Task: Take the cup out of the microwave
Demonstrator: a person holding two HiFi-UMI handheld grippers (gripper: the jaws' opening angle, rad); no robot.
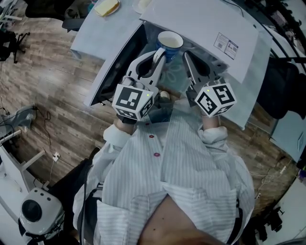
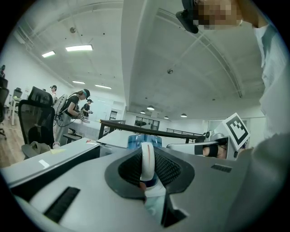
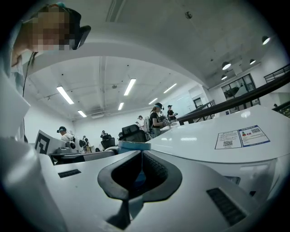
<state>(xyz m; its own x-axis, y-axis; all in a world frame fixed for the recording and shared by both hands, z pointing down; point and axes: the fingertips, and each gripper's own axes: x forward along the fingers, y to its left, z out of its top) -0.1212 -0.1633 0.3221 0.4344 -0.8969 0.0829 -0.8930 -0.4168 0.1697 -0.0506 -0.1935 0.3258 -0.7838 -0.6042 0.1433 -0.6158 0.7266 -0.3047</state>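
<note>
A white cup with a blue band [image 1: 170,40] hangs in front of the open white microwave [image 1: 205,21]. My left gripper [image 1: 159,56] is shut on the cup's handle. In the left gripper view the white handle [image 2: 146,158] stands upright between the ribbed pads of that gripper [image 2: 146,168], with the cup's blue rim [image 2: 144,139] just beyond. My right gripper [image 1: 187,57] hovers close to the cup's right side, its jaws together and holding nothing. From the right gripper [image 3: 136,179] the cup's rim [image 3: 133,146] shows just past the jaw tips.
The microwave door [image 1: 114,62] swings open to the left. A plate with yellow food [image 1: 106,7] lies on the white table [image 1: 88,36] behind. Wooden floor surrounds the table, and a white device [image 1: 36,210] stands low on the left. People [image 2: 74,106] work at far desks.
</note>
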